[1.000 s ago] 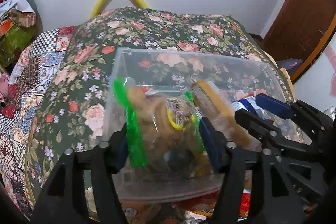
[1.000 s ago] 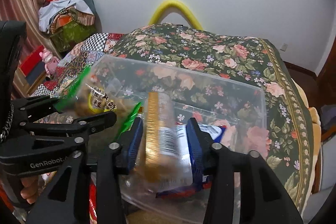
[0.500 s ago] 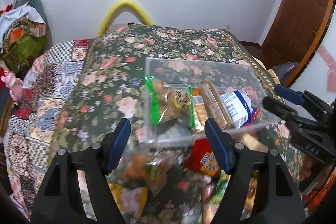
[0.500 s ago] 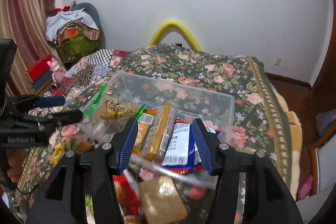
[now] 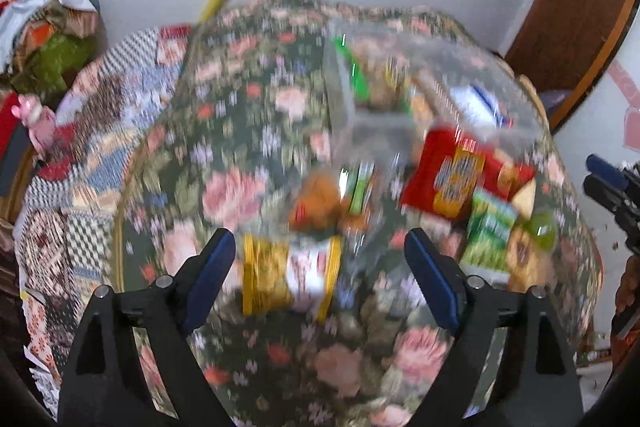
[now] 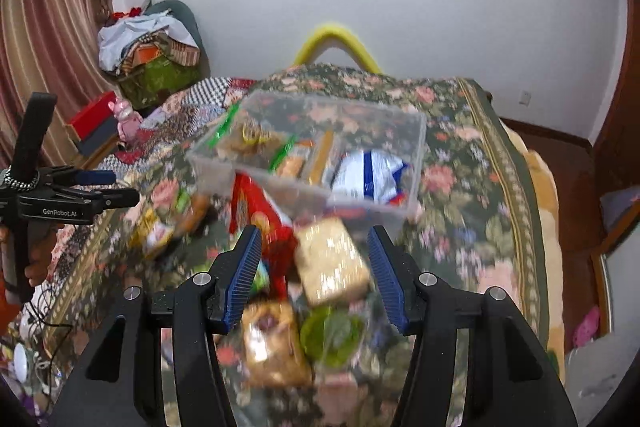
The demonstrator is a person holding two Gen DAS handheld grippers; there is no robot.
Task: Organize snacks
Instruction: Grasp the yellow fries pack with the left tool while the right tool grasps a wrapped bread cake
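Observation:
A clear plastic bin (image 6: 418, 155) stands on the flowered bedspread and holds a green-edged bag (image 6: 248, 139), a biscuit sleeve and a blue-and-white packet (image 6: 372, 175). Loose snacks lie in front of it: a red packet (image 6: 256, 211), a tan cracker pack (image 6: 332, 263), an orange bag (image 6: 272, 343). My right gripper (image 6: 316, 267) hovers over the tan pack, jaws opening, pads clear of it. In the blurred left wrist view my left gripper (image 5: 320, 267) hangs above a yellow-and-white packet (image 5: 288, 275), jaws opening wide, nothing held. The bin (image 5: 344, 95) is further back.
A green packet (image 5: 492, 231) and a round green item (image 6: 332, 339) lie among the pile. A patchwork quilt (image 5: 80, 147) covers the bed's left side. A heap of clothes (image 6: 152, 59) and a curtain stand at the left, a wooden door (image 5: 580, 7) at the right.
Both grippers let go of the packets they held inside the bin and drew back over the loose pile. Their jaws have widened, the left far more.

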